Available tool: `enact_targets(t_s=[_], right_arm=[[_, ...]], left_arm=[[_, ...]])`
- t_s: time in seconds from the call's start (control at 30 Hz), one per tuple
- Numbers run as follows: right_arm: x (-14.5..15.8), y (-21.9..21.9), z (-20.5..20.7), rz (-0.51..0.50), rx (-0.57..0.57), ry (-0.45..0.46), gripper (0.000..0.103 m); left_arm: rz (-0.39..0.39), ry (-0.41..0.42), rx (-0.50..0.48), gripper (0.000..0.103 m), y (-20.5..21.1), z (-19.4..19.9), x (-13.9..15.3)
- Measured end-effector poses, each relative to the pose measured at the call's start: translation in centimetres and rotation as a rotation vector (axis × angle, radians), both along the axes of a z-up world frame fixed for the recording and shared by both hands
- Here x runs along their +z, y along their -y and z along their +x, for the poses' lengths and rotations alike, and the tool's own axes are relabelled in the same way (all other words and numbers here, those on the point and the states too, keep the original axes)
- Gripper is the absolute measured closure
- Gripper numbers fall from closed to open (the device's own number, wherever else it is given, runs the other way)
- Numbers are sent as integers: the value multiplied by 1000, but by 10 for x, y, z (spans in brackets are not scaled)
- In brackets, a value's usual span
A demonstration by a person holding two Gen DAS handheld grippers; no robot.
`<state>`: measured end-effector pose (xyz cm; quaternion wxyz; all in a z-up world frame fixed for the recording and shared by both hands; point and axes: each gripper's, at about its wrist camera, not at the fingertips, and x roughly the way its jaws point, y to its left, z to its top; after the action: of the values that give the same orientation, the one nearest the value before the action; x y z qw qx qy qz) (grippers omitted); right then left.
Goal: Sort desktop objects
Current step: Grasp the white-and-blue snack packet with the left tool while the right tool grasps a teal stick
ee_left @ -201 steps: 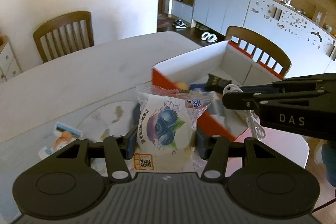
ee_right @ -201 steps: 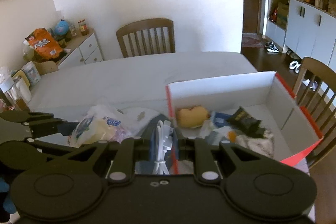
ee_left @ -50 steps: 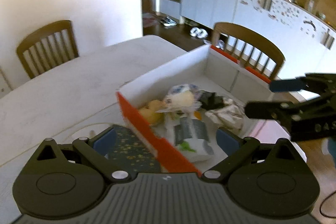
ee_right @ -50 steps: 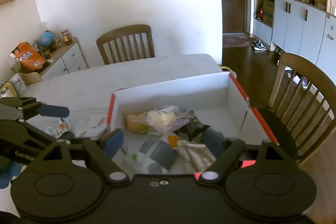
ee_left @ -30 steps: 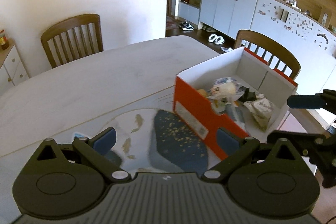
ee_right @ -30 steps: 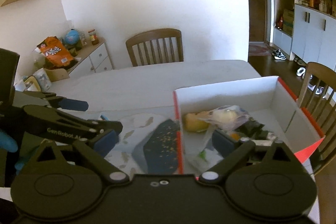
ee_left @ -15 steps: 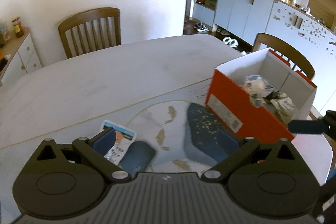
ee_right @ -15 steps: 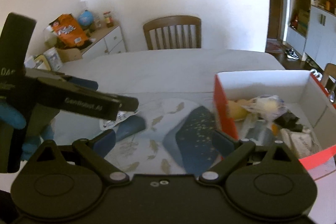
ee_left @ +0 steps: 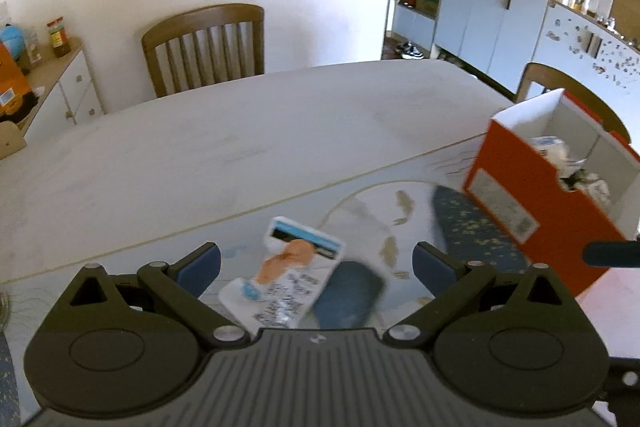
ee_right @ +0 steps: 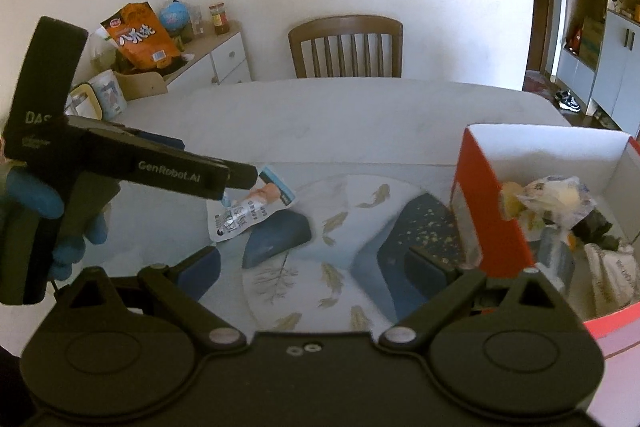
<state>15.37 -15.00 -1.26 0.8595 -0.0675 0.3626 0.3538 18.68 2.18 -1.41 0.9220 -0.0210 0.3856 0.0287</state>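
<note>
A white snack packet with an orange picture lies flat on the patterned mat, between the open fingers of my left gripper. The packet also shows in the right wrist view, just under the left gripper's fingertips. My right gripper is open and empty above the mat. The orange box stands at the right, holding several wrapped snacks.
The white table runs back to a wooden chair. A second chair stands behind the box. A side cabinet with an orange bag and jars stands at the left.
Both grippers have swung left, away from the box, where they let go of earlier items. My left gripper has come down over the white packet, which now lies between its fingers.
</note>
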Motion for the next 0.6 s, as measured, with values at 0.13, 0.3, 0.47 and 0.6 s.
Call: enact_targets(t_s=[0.13, 0.3, 0.47, 0.6], right_arm=[[-10, -11, 1, -16, 2, -8, 4], [-19, -27, -1, -20, 27, -24, 4], [-28, -50, -10, -30, 83, -33, 4], [-39, -68, -19, -47, 99, -27, 5]], left_arm=[[12, -11, -2, 0, -12, 3, -13], [17, -23, -9, 0, -25, 8, -27], [8, -15, -29, 0, -36, 14, -38], [6, -21, -11, 1, -44, 19, -49]])
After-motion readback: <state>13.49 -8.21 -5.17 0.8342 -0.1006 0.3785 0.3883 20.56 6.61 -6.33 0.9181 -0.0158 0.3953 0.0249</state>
